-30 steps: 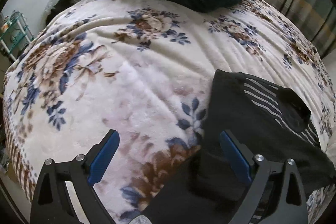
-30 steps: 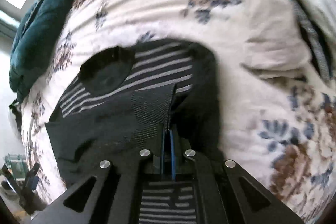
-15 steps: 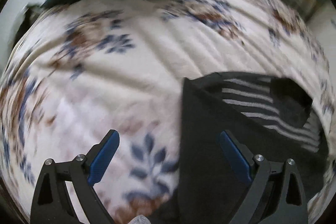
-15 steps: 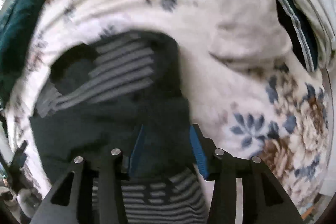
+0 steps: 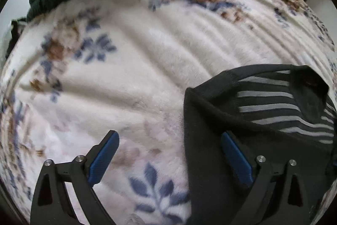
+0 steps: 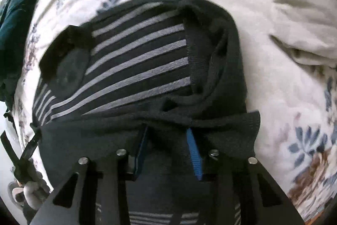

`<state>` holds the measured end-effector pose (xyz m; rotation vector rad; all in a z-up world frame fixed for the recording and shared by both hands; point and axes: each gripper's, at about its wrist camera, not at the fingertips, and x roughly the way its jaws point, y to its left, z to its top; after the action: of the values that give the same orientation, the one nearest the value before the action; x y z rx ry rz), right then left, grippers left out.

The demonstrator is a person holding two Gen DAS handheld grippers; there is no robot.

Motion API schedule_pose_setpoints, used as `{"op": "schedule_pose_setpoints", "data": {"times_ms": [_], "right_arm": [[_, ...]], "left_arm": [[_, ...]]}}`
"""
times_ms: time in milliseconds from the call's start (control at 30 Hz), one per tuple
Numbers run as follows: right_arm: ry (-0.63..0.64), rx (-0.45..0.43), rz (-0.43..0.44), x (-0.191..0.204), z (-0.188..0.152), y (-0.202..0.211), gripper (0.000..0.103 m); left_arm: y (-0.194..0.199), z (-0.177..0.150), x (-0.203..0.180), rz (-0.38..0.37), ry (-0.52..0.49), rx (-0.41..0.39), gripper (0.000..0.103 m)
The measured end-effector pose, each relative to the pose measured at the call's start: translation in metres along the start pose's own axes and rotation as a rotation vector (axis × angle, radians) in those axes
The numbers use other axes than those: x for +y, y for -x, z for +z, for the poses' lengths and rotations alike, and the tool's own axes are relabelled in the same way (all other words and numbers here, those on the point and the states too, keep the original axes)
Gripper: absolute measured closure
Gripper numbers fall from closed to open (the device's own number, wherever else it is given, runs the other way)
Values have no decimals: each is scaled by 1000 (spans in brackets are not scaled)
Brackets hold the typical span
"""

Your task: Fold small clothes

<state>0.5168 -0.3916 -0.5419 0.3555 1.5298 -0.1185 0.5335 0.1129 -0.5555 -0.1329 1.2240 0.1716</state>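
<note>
We see the black striped top (image 6: 137, 69) lying part-folded on the flowered blanket (image 5: 137, 77). The right gripper (image 6: 167, 147) has just been opening, jaws partly apart over a fold, pads off it. The left gripper (image 5: 170, 153) gapes wide, empty, straddling the top's edge.

Found no readable text, label, brand, number or sign anywhere in either view; looked over cloth and bedding alike.

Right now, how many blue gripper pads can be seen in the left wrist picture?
2. One blue rubber pad is at lower left over the floral fleece blanket; the other pad is at lower right over the black striped garment. None seems hidden.
</note>
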Motion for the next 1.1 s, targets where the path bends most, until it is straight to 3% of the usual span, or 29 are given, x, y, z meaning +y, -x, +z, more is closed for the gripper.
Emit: {"op": "schedule_pose_setpoints", "data": {"times_ms": [67, 100, 367, 467, 667, 833, 933, 1000, 1033, 1100], "right_arm": [[39, -48, -38, 8, -17, 25, 12], [46, -52, -38, 9, -24, 32, 9], [8, -107, 28, -26, -99, 110, 4], [-1, -112, 62, -65, -122, 134, 4], [50, 9, 116, -146, -149, 146, 4], [132, 92, 107, -208, -146, 143, 4], [175, 119, 104, -235, -141, 138, 4], [182, 143, 117, -249, -136, 129, 4], [181, 150, 129, -253, -132, 124, 4], [176, 155, 160, -255, -123, 116, 4]], "left_arm": [[21, -4, -2, -16, -16, -22, 1], [36, -10, -4, -22, -27, -32, 0], [119, -78, -65, -117, -104, -34, 0], [131, -108, -101, -120, -132, -2, 0], [157, -221, -197, -150, -139, 151, 0], [155, -338, -288, -250, -123, 357, 0], [145, -396, -338, -267, -204, 437, 0], [134, -423, -365, -216, -291, 435, 1], [127, -431, -375, -196, -324, 431, 4], [114, -440, -389, -117, -379, 403, 26]]}}
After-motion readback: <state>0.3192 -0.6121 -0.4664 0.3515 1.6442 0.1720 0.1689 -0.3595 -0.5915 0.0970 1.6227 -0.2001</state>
